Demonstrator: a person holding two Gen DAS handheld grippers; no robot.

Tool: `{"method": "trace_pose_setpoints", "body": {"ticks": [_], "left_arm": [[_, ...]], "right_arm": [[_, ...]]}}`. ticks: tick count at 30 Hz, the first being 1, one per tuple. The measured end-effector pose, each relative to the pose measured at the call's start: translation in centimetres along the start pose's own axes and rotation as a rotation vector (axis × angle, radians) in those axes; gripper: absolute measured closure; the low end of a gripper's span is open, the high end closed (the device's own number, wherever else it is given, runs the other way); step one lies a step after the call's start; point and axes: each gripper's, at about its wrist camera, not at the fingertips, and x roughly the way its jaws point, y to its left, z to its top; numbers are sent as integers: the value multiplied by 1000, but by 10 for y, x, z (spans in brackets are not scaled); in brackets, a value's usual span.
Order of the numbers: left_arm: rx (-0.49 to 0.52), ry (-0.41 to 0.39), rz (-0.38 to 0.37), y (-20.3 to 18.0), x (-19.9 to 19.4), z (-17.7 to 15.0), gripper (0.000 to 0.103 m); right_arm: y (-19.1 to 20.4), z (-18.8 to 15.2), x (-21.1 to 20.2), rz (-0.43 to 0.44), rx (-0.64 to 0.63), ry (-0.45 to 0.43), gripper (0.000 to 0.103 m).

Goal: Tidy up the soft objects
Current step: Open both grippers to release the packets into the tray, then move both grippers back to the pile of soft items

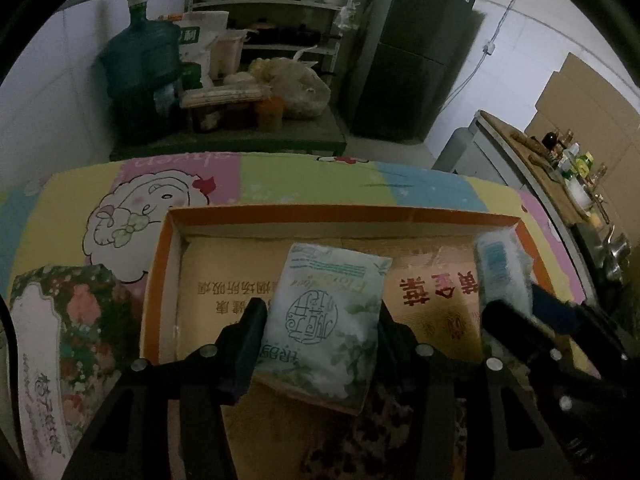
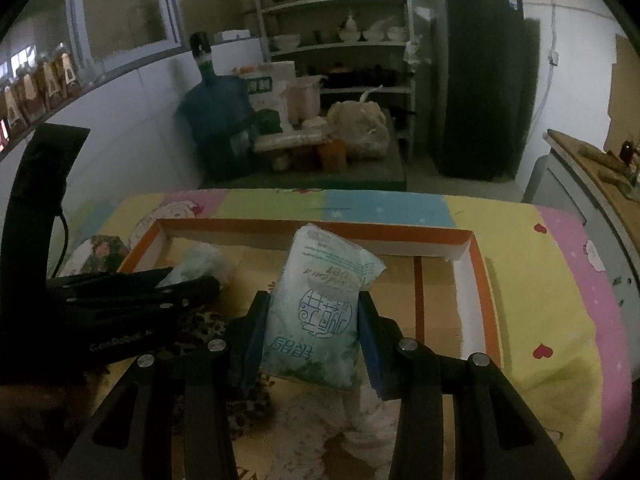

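My left gripper (image 1: 322,320) is shut on a pale green tissue pack (image 1: 326,320) and holds it over the shallow orange-rimmed cardboard tray (image 1: 340,214). My right gripper (image 2: 314,320) is shut on a second tissue pack of the same kind (image 2: 316,316), held above the same tray (image 2: 478,280). In the left wrist view the right gripper with its pack (image 1: 502,276) shows at the right of the tray. In the right wrist view the left gripper's fingers (image 2: 160,292) show at the left, with its pack's tip (image 2: 204,264) past them.
The tray lies on a colourful cartoon-print cloth (image 1: 280,178). A floral-patterned packet (image 1: 68,320) lies left of the tray. A leopard-print soft item (image 2: 208,324) and a white fluffy cloth (image 2: 360,424) lie near the tray's front. Beyond stand a water jug (image 1: 140,64), shelves and a dark fridge (image 1: 420,52).
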Motion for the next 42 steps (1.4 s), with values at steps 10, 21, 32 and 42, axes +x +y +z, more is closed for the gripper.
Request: {"method": "trace_pose_setpoints", "body": {"ticks": [10, 21, 32, 42], "left_arm": [[-14, -24, -13, 2, -11, 0, 21], [43, -214, -114, -17, -72, -14, 16], [186, -556, -155, -29, -178, -47, 10], [215, -723, -180, 2, -253, -101, 8]], "right_arm": [[-9, -2, 1, 13, 59, 26, 42], [-23, -16, -51, 28, 155, -127, 32], [11, -47, -139, 5, 130, -391, 26], [70, -97, -200, -54, 97, -633, 25]]}}
